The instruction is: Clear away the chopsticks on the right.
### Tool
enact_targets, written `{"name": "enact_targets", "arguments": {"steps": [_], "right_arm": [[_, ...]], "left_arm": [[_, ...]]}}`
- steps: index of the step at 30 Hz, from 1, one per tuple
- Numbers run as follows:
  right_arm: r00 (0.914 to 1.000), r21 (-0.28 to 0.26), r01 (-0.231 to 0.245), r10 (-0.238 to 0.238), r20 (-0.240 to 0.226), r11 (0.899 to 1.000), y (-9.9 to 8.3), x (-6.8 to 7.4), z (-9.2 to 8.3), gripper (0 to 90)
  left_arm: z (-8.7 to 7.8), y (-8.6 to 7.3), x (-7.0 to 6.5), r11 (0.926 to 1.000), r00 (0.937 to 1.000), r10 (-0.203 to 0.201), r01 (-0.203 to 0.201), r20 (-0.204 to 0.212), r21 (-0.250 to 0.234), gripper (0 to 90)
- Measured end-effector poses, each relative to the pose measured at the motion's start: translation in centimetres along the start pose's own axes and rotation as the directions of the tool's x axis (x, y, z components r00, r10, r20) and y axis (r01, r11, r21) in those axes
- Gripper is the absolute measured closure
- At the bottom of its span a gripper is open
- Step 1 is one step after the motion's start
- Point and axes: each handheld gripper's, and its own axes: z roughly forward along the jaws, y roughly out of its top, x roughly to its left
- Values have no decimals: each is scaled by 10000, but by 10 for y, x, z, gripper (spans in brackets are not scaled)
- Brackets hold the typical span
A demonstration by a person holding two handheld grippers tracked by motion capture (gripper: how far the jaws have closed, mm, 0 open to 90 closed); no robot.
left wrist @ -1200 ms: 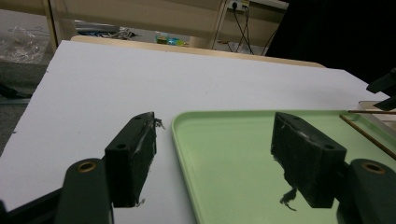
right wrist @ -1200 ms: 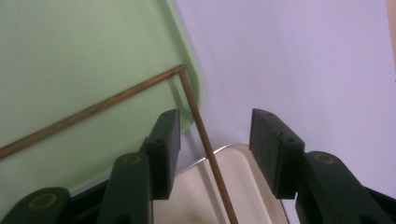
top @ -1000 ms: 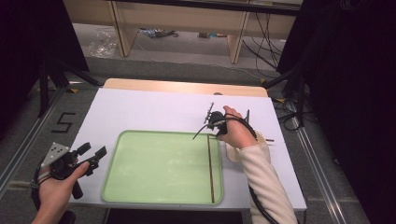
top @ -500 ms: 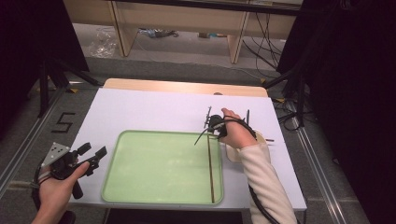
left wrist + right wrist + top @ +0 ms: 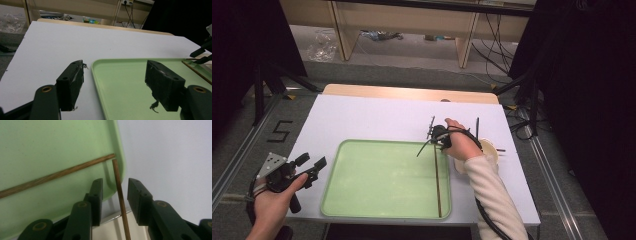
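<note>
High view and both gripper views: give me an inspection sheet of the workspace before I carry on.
Surface: white table, bare around the tray.
Job's things: green tray; one stick lying along its right side; second stick between the right jaws, tip at the tray's rim; white cup right of the tray.
Clutter: nothing seen on the table.
Grippers: left gripper open, nothing between the jaws, at the tray's left edge; right gripper jaws just closing, pads not yet pressing the stick.
Cables: black cable under the right sleeve; loose cables on the floor.
Surroundings: wooden bench, dark curtains, floor mark 5.
</note>
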Motion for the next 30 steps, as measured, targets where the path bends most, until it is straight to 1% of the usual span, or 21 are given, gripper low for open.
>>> {"name": "enact_targets", "arguments": {"steps": [3,4,6,9,10,13,16,17,19,20,22,23,24,26,27,28,29,30], "right_arm": [[10000,-21,-54,54,40,10000,1,0,1,685],[10000,-36,-44,45,62,10000,1,0,1,690],[10000,-9,-85,85,-19,10000,1,-1,2,700],[9999,-27,-61,62,97,10000,1,-1,3,718],[10000,-29,-79,79,37,10000,2,-1,3,724],[9999,-28,-43,43,116,10000,3,0,4,731],[9999,31,-61,61,100,10000,4,0,6,745],[10000,47,-92,91,12,9999,4,0,6,750],[10000,27,-70,69,55,10000,4,0,7,769],[9999,-11,-33,33,147,10000,5,1,7,788],[9999,-13,-41,41,143,10000,5,1,6,805],[9996,54,88,-89,282,9999,5,0,6,817],[9997,11,-14,13,247,10000,6,1,6,827],[9998,-3,41,-41,216,10000,6,2,6,832],[9997,21,75,-76,221,10000,6,2,6,834],[9998,9,75,-75,199,10000,6,2,6,834],[9996,23,97,-98,256,10000,6,2,5,836],[9993,33,197,-198,326,9998,6,3,5,839]], "left_arm": [[0,0,0,10000,10000,-3,3,2,-5,310],[0,0,0,10000,10000,51,-51,-6,-8,310],[0,0,1,10000,10000,72,-72,-6,-12,311],[0,0,0,10000,10000,77,-77,-6,-14,311],[0,0,1,10000,10000,80,-80,-4,-11,311],[0,0,1,10000,10000,76,-76,-6,-15,311],[0,0,0,10000,10000,81,-81,-5,-18,311],[0,0,0,10000,10000,86,-86,-4,-14,311],[0,0,1,10000,10000,88,-88,-8,-13,311],[0,0,0,10000,10000,8,-8,-3,-10,311],[0,0,0,10000,10000,91,-91,-5,-20,311],[0,0,0,10000,10000,67,-67,-4,-16,312],[0,0,0,10000,10000,82,-82,-2,-20,312],[0,0,0,10000,10000,12,-12,-4,-9,312],[0,0,1,9999,10000,98,-98,-10,-22,312],[0,0,0,10000,10000,77,-77,-8,-16,311],[0,0,1,9999,9999,100,-100,-5,-19,312],[0,0,0,10000,10000,8,-8,0,-13,312]]}}
